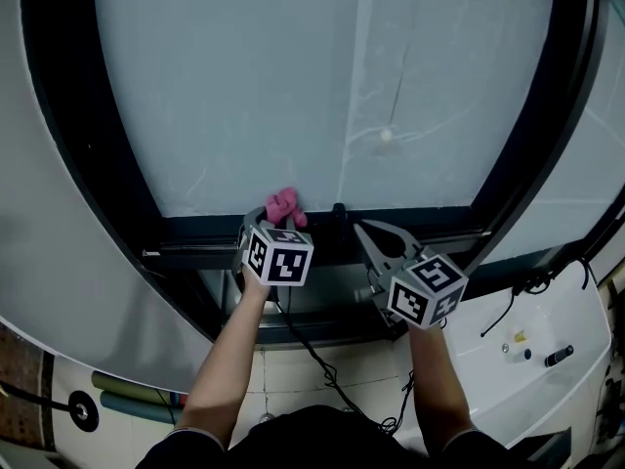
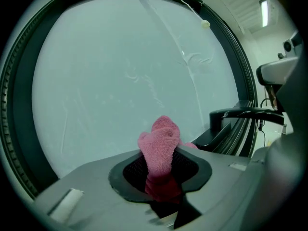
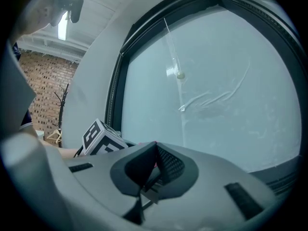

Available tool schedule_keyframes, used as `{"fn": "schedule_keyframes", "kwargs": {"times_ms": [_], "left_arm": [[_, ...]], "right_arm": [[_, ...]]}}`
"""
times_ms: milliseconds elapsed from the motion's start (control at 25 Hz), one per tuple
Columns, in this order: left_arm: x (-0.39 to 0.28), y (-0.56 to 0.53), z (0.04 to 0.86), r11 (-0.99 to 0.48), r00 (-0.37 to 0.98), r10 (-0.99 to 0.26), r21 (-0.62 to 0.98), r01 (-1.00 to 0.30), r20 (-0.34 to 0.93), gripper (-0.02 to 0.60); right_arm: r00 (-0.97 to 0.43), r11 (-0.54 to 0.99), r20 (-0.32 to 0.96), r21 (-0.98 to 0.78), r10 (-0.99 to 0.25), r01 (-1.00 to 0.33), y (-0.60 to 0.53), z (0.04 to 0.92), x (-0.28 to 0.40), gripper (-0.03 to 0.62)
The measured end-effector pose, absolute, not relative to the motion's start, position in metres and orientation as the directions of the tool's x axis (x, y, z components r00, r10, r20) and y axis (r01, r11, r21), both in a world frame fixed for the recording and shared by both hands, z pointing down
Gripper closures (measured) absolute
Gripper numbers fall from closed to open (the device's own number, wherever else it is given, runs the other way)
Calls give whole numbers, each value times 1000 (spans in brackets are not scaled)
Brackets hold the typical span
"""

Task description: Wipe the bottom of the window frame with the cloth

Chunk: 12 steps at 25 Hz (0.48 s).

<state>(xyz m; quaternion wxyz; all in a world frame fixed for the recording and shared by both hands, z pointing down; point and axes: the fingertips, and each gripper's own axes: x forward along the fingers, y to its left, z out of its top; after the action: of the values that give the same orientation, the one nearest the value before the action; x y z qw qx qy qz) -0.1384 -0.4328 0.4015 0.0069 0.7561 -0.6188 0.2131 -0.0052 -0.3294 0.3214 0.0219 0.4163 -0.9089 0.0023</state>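
Two grippers: the left gripper (image 1: pixel 279 219) and the right gripper (image 1: pixel 363 229) are side by side, low down by the window.
Left jaws: squeezed together on the pink cloth (image 2: pixel 161 146). A soft lump of it pokes out past the tips.
Right jaws: pressed together with nothing between them.
Where the cloth is: straight ahead of the left jaws, right where the glass (image 1: pixel 293 86) meets the bottom rail of the window frame (image 1: pixel 195 244). I cannot tell if it is pushing on the rail yet.
Which way the rail runs: it is long and dark and goes side to side, across the front of both jaws. More of it shows off to the right of the left jaws than to the left.
Nearer gripper: the left one. It has the cloth and its tips are at the rail. The right one sits just beside it, a bit lower.
Next move, my guess: the left jaws need to slide sideways along the rail and keep the cloth down on it, and the right gripper may have to get out of the way.
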Motion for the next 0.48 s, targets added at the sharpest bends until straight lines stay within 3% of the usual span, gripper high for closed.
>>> {"fn": "schedule_keyframes", "kwargs": {"times_ms": [480], "left_arm": [[-260, -424, 405, -58, -43, -938, -277, -959, 344, 466]], "right_arm": [[-686, 687, 51, 95, -726, -720, -319, 310, -68, 594]]}}
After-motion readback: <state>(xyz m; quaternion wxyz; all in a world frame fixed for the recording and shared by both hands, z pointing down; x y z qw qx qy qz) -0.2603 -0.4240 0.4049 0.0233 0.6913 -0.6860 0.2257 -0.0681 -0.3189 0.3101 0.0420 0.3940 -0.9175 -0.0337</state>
